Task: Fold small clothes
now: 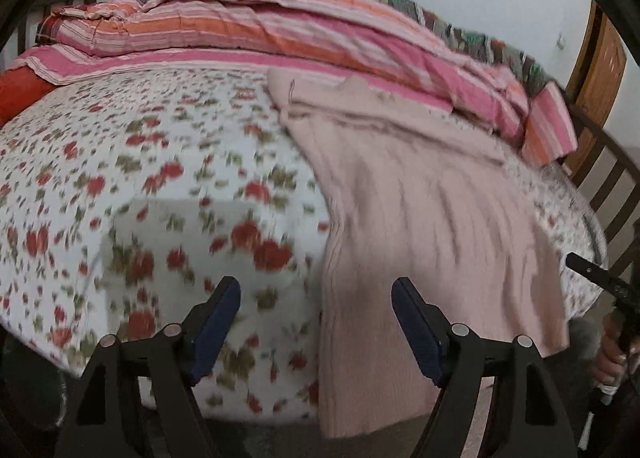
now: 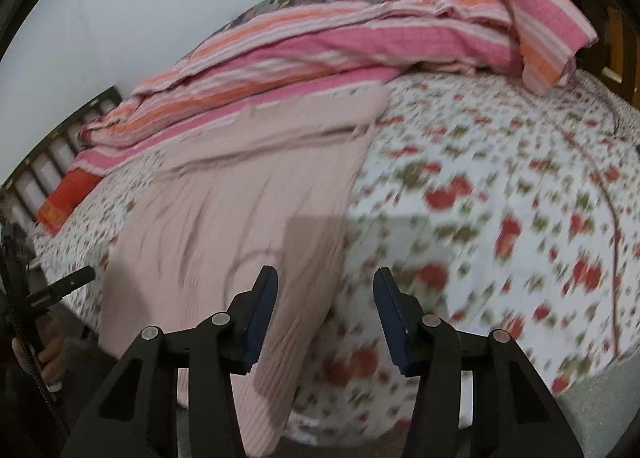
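Observation:
A pale pink knitted garment (image 1: pixel 420 218) lies spread on the floral bedspread (image 1: pixel 140 178), its lower part hanging over the bed's near edge. It also shows in the right wrist view (image 2: pixel 240 218). My left gripper (image 1: pixel 316 298) is open and empty, above the garment's left edge near the bed edge. My right gripper (image 2: pixel 326 290) is open and empty, over the garment's right edge. The right gripper shows at the far right of the left wrist view (image 1: pixel 592 270); the left one at the far left of the right wrist view (image 2: pixel 68 282).
A striped pink and orange quilt (image 1: pixel 260 30) is piled along the far side of the bed. An orange pillow (image 1: pixel 20 94) lies at the left. A dark wooden bed frame (image 1: pixel 616 194) and a wooden door (image 1: pixel 596 66) stand at the right. Both views are motion-blurred.

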Demonstrator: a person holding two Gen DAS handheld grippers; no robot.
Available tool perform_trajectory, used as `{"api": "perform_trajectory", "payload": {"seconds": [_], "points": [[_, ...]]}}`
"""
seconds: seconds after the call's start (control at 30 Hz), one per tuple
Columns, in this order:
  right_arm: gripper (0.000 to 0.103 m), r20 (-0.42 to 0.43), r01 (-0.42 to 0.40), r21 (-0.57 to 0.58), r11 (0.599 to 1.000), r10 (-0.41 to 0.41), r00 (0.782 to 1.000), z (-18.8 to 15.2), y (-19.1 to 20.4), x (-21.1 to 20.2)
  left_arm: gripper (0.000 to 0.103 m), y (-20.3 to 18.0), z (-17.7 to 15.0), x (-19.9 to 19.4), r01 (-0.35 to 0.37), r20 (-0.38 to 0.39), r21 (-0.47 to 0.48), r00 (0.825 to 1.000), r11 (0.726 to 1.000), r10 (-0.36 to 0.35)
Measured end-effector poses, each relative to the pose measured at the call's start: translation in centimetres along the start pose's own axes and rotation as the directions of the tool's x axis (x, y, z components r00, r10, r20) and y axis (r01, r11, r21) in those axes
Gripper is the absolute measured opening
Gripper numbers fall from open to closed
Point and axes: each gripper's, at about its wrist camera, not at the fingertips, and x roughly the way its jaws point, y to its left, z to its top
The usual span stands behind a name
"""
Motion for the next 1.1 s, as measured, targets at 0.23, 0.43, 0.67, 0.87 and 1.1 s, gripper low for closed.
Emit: {"api": "perform_trajectory", "payload": {"seconds": [0.23, 0.43, 0.67, 0.87, 1.1], "points": [[0.034, -0.089, -0.014, -0.025, 1.0, 0.011, 0.996, -2.2, 1.9, 2.7, 0.057, -0.6, 0.8, 2.4, 0.067, -0.038, -0.045, 0.997, 0.997, -0.068], [0.024, -0.117, -0.037, 0.012, 0.999, 0.038, 0.992, -1.7, 1.5, 4.3, 0.046, -0.7, 1.5, 3.7, 0.2, -0.037, -0.155, 0.977, 0.967, -0.208], [0.024, -0.158, -0.036, 0.012, 0.999, 0.038, 0.987, -3.2, 1.3, 3.7, 0.043, -1.3, -0.8, 2.7, 0.251, -0.079, -0.148, 0.961, 0.957, -0.264], [0.024, -0.171, -0.041, -0.028, 0.999, 0.035, 0.985, -4.4, 2.4, 2.9, 0.039, -1.9, -2.5, 1.9, 0.239, -0.086, -0.12, 0.965, 0.964, -0.25], [0.006, -0.168, -0.043, -0.062, 0.997, 0.032, 0.985, -4.9, 2.8, 2.3, 0.007, 0.1, -3.2, 0.7, 0.281, -0.044, -0.208, 0.954, 0.937, -0.296]]}}
